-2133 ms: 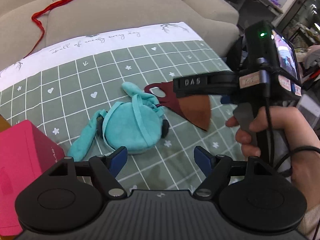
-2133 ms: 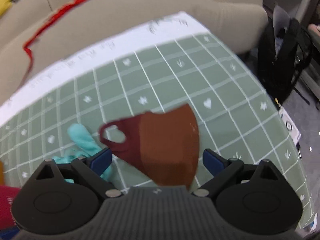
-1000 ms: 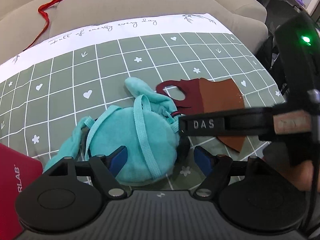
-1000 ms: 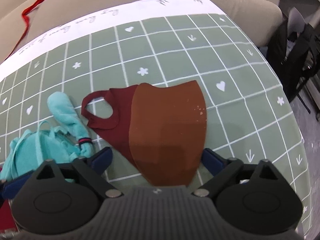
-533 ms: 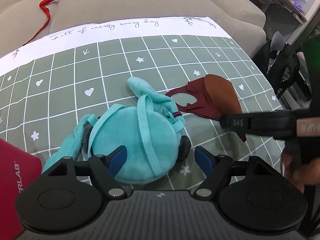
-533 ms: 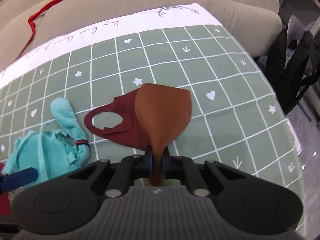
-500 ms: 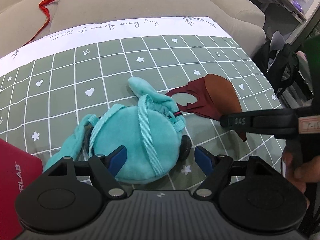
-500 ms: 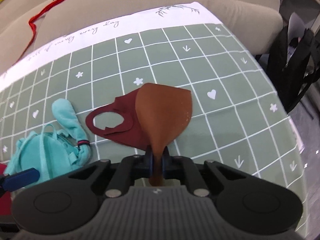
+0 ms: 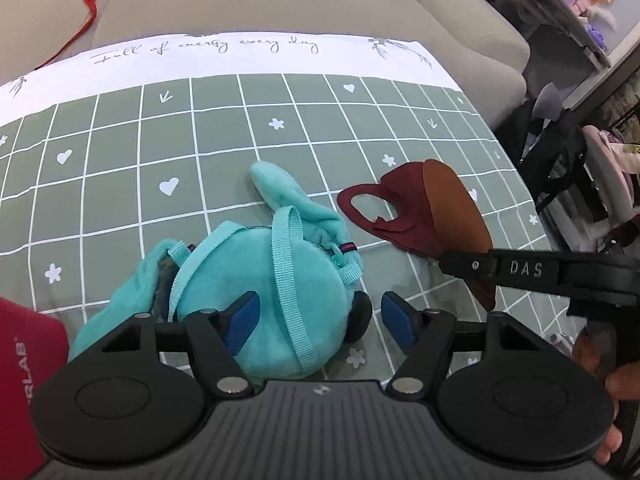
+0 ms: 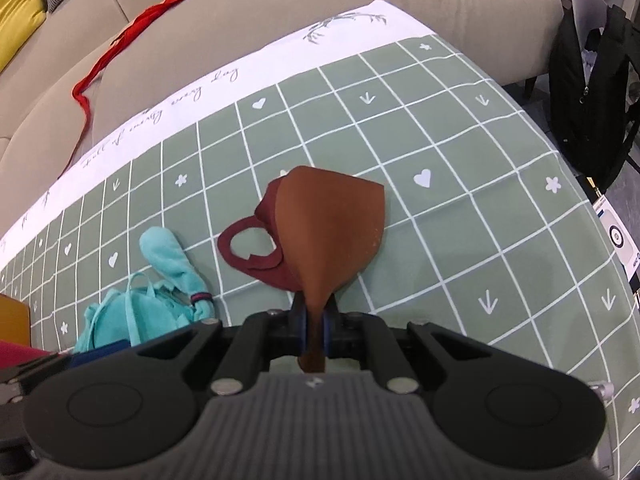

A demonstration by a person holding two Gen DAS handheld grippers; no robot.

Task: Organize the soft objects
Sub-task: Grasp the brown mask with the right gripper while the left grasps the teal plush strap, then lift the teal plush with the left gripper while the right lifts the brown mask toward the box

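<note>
A brown and maroon face mask (image 10: 332, 228) lies partly lifted on the green checked cloth (image 10: 460, 140). My right gripper (image 10: 315, 322) is shut on the mask's near brown edge; the mask also shows in the left wrist view (image 9: 436, 208), with the right gripper's finger (image 9: 520, 270) across it. A teal plush pouch with straps (image 9: 264, 292) lies left of the mask, also seen in the right wrist view (image 10: 148, 312). My left gripper (image 9: 320, 316) is open, its blue pads on either side of the pouch's near part, just above it.
A pink-red box (image 9: 24, 360) stands at the cloth's left edge. A red ribbon (image 10: 132, 36) lies on the beige sofa (image 10: 280, 12) behind. A black backpack (image 10: 592, 92) stands off the right edge of the cloth.
My right gripper went from open around the mask to shut on its brown edge and has lifted that edge. My left gripper has moved closer over the teal pouch, still open.
</note>
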